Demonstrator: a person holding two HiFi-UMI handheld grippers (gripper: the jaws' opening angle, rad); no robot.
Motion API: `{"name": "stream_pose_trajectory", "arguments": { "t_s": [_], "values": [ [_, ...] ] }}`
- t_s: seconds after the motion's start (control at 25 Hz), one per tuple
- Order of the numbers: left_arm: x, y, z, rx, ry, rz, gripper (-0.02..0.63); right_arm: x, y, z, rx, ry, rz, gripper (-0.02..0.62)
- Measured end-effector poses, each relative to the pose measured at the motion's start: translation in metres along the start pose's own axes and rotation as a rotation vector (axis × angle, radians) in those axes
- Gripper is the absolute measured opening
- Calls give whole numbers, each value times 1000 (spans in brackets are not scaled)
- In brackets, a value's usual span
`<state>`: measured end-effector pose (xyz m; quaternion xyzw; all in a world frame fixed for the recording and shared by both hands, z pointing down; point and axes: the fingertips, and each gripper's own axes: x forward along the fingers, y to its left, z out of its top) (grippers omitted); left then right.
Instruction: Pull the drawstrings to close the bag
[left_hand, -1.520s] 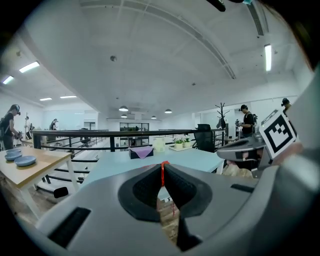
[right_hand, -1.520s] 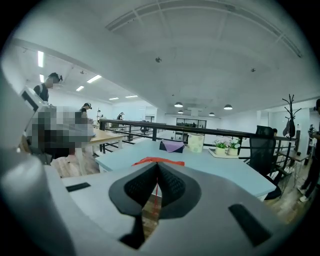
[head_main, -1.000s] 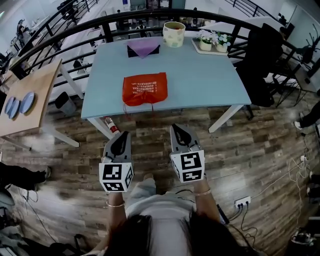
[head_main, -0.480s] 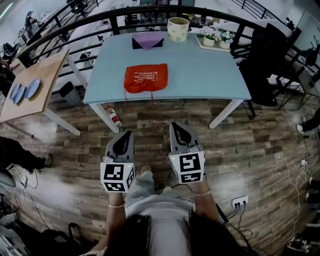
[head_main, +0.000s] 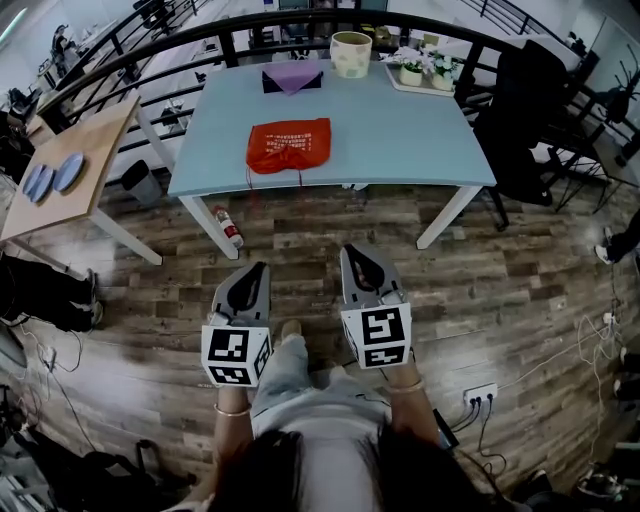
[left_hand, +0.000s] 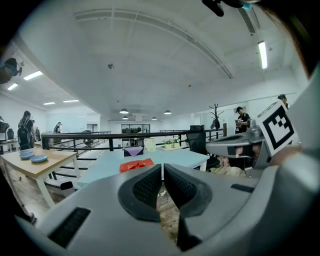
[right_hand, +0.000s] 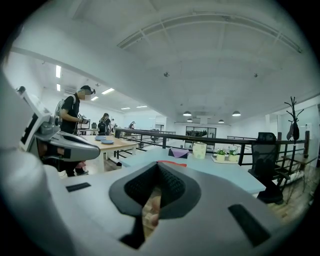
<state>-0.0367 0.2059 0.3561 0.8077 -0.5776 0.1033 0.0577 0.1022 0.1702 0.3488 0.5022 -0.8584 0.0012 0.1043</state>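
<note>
The red drawstring bag lies flat on the light blue table, its thin strings trailing over the front edge. Both grippers hover over the wooden floor, well short of the table. My left gripper is shut and holds nothing; in its own view the left gripper points at the red bag far ahead. My right gripper is also shut and empty. In the right gripper view, only a sliver of the red bag shows over the right gripper.
At the table's back stand a purple cloth on a black box, a pale pot and a tray of small plants. A black chair stands right, a wooden table with blue plates left, a bottle beneath.
The table and bag now sit higher and a little smaller in the head view. Both grippers keep the same pose, shut and side by side.
</note>
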Motion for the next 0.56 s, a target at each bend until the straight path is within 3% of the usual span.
{"name": "stream_pose_trajectory", "arguments": {
  "t_s": [0.56],
  "values": [
    [-11, -8, -5, 16, 8, -15, 28, -8, 12, 1, -1, -9, 11, 26]
  ]
}}
